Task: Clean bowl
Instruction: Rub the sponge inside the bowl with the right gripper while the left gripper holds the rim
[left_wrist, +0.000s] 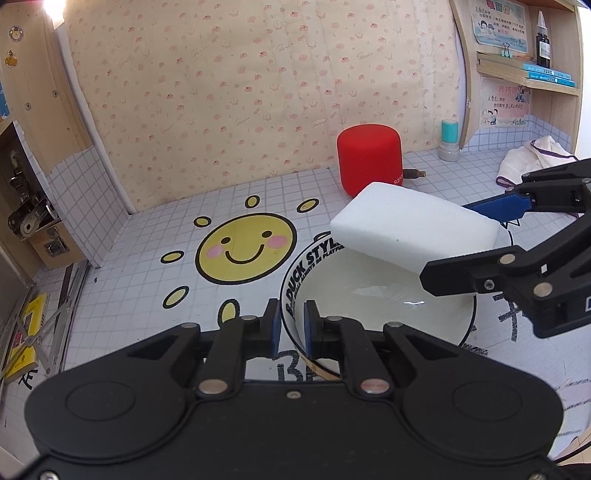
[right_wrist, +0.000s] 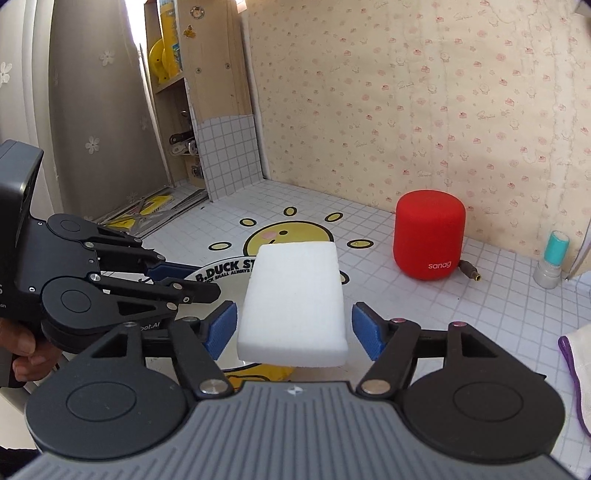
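Right wrist view: white rectangular foam sponge (right_wrist: 293, 302) centre frame, right gripper (right_wrist: 293, 328) jaws wide, clear of it; left gripper (left_wrist: 291, 326) pinching white black-rimmed ceramic bowl (left_wrist: 369, 295). We judge re-closing squarely advisable.

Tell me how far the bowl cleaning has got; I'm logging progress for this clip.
Done: the left gripper is shut on the bowl's near rim, steadying it. In hand: the white sponge is over the bowl between the right gripper's pads, but they stand clear of it, so it is not gripped. Left: whether the inside has been wiped cannot be told; it looks glossy.
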